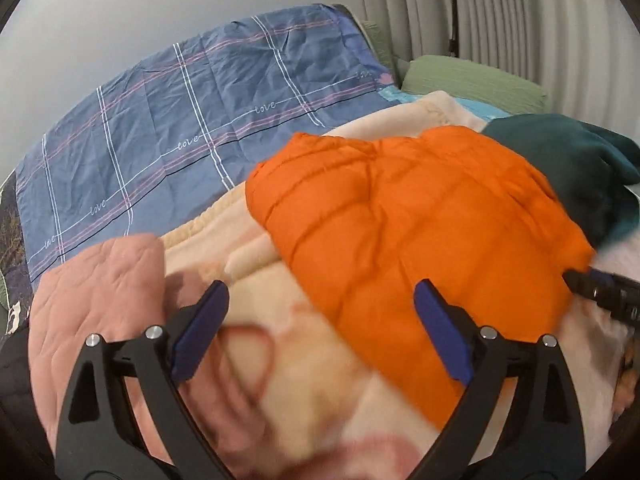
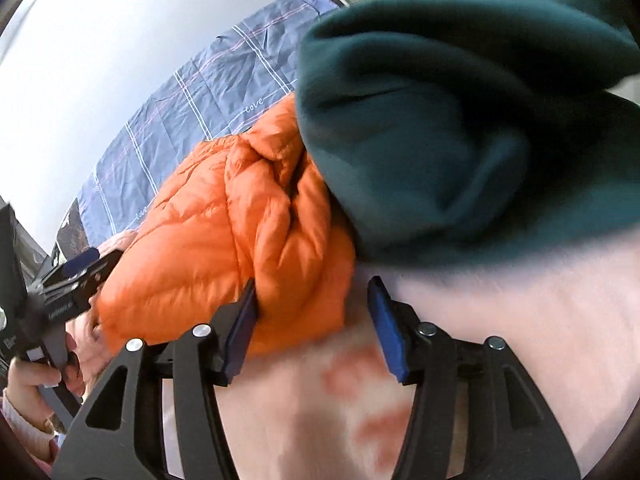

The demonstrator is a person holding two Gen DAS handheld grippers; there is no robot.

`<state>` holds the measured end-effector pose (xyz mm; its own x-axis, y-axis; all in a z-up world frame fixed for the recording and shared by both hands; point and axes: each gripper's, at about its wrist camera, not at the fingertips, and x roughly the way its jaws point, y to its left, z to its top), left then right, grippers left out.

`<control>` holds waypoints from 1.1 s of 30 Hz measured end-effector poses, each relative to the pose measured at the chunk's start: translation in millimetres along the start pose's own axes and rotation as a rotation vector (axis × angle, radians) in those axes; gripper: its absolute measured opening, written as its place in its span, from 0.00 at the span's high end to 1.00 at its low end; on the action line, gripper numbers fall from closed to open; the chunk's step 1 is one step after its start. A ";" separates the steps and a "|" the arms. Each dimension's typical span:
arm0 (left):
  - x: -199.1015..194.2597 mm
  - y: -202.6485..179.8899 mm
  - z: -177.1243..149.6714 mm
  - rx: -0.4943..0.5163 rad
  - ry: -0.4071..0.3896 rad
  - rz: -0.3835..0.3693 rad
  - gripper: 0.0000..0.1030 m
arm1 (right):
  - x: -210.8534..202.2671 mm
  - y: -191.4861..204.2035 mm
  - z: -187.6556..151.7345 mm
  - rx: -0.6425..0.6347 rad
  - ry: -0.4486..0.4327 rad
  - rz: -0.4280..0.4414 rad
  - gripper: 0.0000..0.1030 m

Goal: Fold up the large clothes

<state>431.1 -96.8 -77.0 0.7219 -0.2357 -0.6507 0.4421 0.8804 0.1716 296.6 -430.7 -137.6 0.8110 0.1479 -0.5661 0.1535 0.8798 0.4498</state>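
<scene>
On the bed, atop a cream fleece blanket (image 1: 256,264), lies the orange quilted down jacket (image 1: 420,216), bunched. It looks light, puffy and slick; a seam or hem edge should hold better than the padding. Left gripper (image 1: 322,332) gapes wide, empty; right gripper (image 2: 312,328) stands parted, the jacket's edge between its pads, unpinched. A teal sweatshirt (image 2: 460,120) overlaps its far side.

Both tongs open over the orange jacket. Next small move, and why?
Probably close the right tongs on the orange jacket: its bunched edge already sits between their open pads. The left tongs stand wide open over the jacket's other edge. The teal garment lies against the jacket.
</scene>
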 end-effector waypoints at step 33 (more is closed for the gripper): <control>-354.8 -103.3 -187.4 -0.137 -0.329 0.049 0.02 | -291.6 119.8 -168.3 -0.350 -0.280 -0.233 0.12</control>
<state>29.5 -27.0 -2.4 0.8831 -0.2919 -0.3673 0.3433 0.9356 0.0820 -16.4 -292.4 -35.0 0.9052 -0.1550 -0.3957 0.1889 0.9808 0.0479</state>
